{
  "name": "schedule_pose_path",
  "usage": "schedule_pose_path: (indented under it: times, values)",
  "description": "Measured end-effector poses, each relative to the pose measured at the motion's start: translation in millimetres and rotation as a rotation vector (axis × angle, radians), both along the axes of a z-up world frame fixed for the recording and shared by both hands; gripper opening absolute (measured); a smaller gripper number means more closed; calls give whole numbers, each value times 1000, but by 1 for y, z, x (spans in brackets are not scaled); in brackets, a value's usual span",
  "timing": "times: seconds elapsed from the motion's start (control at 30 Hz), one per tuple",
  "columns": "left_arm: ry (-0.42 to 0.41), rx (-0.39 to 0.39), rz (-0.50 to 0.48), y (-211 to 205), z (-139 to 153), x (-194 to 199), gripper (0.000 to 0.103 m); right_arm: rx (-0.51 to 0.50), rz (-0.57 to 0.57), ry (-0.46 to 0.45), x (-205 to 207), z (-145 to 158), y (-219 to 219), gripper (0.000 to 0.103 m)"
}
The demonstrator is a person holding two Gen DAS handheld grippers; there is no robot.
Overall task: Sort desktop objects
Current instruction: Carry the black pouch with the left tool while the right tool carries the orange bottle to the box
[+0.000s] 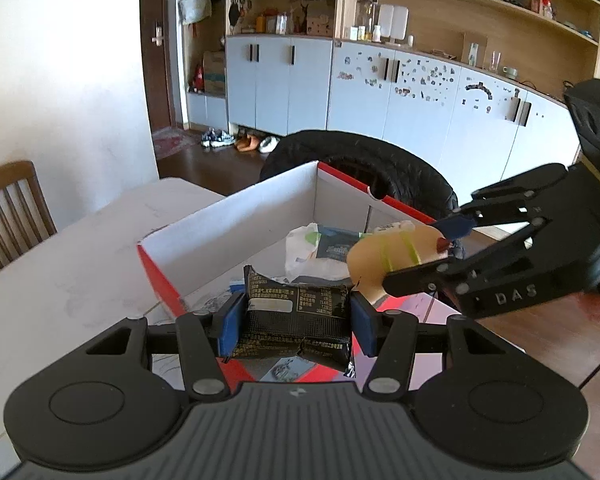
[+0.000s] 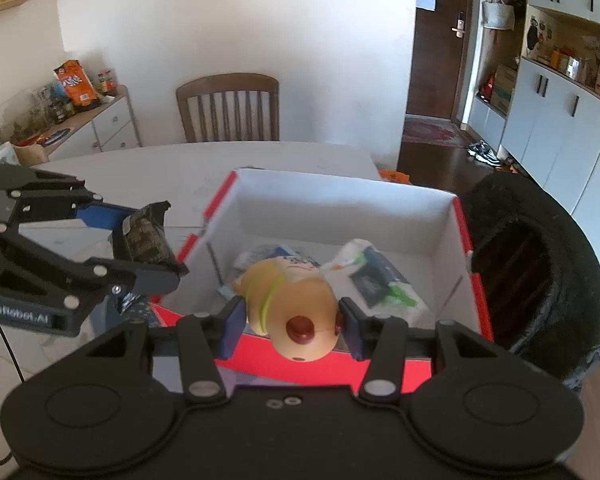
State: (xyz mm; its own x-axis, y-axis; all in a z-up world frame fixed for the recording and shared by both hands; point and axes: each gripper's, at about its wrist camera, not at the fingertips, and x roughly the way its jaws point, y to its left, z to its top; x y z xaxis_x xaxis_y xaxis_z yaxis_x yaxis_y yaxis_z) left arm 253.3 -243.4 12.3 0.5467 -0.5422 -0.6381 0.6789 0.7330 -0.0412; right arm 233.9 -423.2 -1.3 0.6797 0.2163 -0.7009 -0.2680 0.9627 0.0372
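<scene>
My left gripper [image 1: 296,322] is shut on a black snack packet [image 1: 294,320], held above the near left corner of a red and white cardboard box [image 1: 228,220]. It also shows in the right wrist view [image 2: 140,248] with the packet [image 2: 146,236]. My right gripper [image 2: 292,322] is shut on a tan toy figure with green bands and a red nose [image 2: 296,312], held over the box [image 2: 340,204] near its front wall. The toy [image 1: 392,254] also shows in the left wrist view, in the right gripper [image 1: 436,252].
Inside the box lie white tissue packs [image 2: 376,280] and other packets. The box stands on a white table [image 2: 180,172]. A black padded chair [image 2: 540,264] is right of the box. A wooden chair [image 2: 228,108] stands at the table's far side.
</scene>
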Motion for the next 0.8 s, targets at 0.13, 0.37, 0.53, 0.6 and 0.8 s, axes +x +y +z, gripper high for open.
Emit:
schedule_pose_path:
  times: [0.13,0.37,0.53,0.6,0.8]
  values:
    - [35,12,19,-13,-8,20,54,-6,-21,18,10,-7,-12,49]
    - [44,71,28,-33,-19,48,54,-8,-20,27,24,-14,-19,49]
    - [62,98,37,-46,-27,66,54,-9,-1,42,34,-20,-17,49]
    - [70,107,35,-50,-29,72,54,-10,4,49,37,-22,-17,49]
    - [97,138,43,-61,-36,90,54,23,-8,87,49,-30,-17,49]
